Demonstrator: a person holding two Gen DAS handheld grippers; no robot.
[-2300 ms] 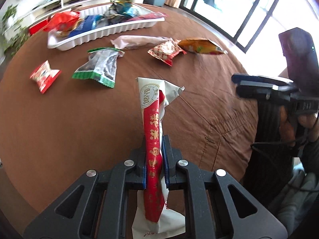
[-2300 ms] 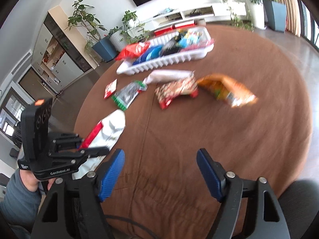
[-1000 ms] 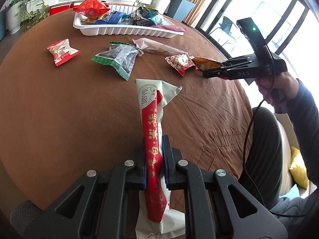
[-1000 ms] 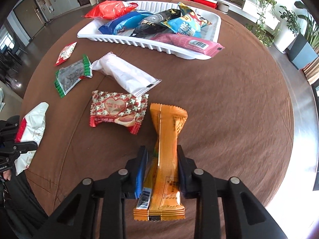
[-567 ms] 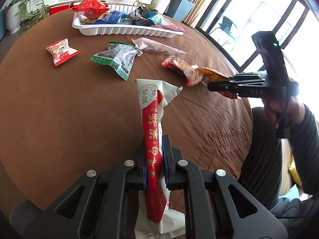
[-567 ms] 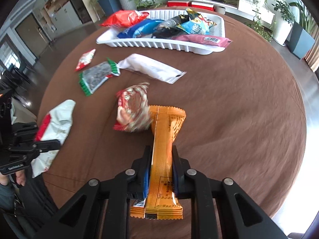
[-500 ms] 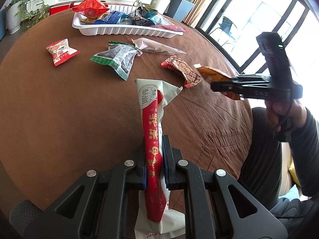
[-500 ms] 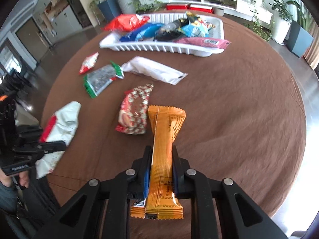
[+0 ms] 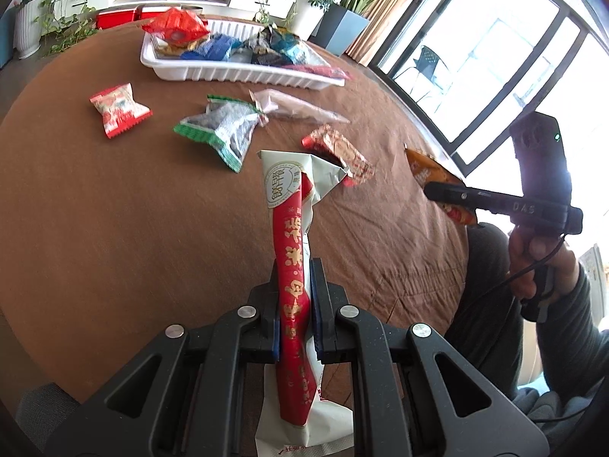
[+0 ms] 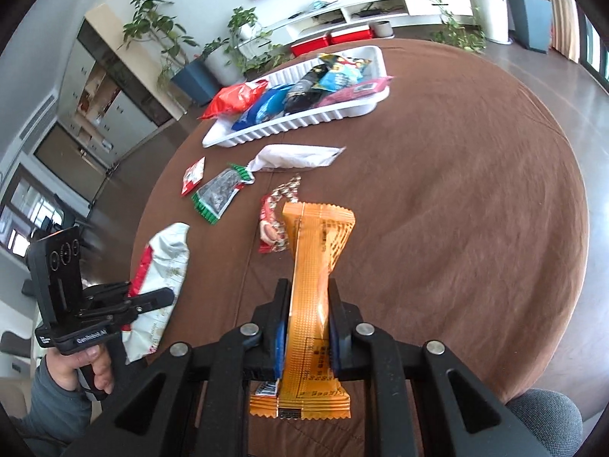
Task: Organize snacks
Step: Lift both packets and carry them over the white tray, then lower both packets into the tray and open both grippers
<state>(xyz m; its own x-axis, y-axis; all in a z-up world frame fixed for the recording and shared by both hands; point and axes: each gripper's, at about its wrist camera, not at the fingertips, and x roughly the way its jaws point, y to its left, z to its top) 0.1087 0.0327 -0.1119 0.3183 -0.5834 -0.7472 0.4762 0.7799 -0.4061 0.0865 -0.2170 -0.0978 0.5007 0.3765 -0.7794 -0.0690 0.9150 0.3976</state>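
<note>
The left gripper (image 9: 295, 297) is squeezed tight on a red and white bag (image 9: 291, 236), held up over the brown table (image 9: 114, 209). The right gripper (image 10: 306, 316) is squeezed tight on an orange bag (image 10: 310, 266). More snacks lie loose on the table. Behind them, the white tray (image 10: 304, 122) holds other snacks.
</note>
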